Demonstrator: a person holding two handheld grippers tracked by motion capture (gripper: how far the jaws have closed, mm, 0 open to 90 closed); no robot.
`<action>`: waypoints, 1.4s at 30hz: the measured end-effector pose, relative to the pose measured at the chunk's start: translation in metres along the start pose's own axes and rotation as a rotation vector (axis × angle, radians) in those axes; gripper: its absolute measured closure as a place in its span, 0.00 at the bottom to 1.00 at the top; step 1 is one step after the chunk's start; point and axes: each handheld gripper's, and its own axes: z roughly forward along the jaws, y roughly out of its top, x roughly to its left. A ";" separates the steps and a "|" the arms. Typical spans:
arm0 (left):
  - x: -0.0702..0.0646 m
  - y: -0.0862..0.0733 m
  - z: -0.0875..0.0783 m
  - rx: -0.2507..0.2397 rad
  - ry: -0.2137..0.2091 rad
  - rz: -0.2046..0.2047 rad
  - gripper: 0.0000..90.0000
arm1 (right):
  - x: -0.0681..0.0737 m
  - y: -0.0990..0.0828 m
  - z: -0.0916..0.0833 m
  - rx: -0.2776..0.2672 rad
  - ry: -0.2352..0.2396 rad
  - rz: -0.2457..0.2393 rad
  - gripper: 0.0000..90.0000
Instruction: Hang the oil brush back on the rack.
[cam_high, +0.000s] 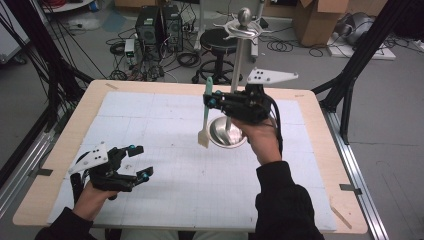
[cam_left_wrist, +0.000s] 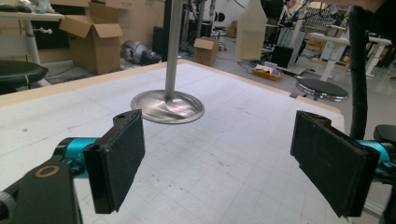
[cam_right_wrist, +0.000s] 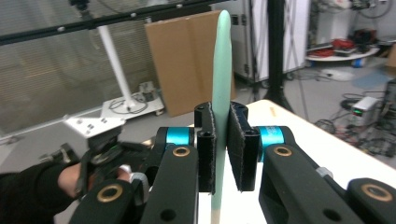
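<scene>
At the left of the high view, the left gripper (cam_high: 131, 161) is held low over the white worktop (cam_high: 165, 190), its fingers (cam_left_wrist: 116, 158) spread wide with nothing but bare grid surface seen between them. Beyond those fingers, in the left gripper view, the round metal base of a stand (cam_left_wrist: 167, 106) is seen resting on the worktop, well apart from both pads. Further right, the right gripper (cam_high: 209, 100) is raised above the worktop, just beside the stand's pole, and its fingers (cam_right_wrist: 240, 149) are closed on the pale green handle of a spatula (cam_high: 205, 120), whose cream blade hangs below the fingers.
</scene>
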 end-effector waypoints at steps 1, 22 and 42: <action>0.001 0.000 -0.001 -0.001 0.000 -0.004 0.20 | -0.003 0.005 0.000 -0.001 -0.012 -0.003 0.92; 0.007 0.000 -0.006 -0.014 0.007 -0.033 0.20 | -0.031 0.055 -0.002 -0.008 -0.171 0.027 0.92; 0.007 0.000 -0.006 -0.007 0.007 -0.030 0.20 | -0.042 0.053 -0.002 -0.004 -0.217 0.068 0.91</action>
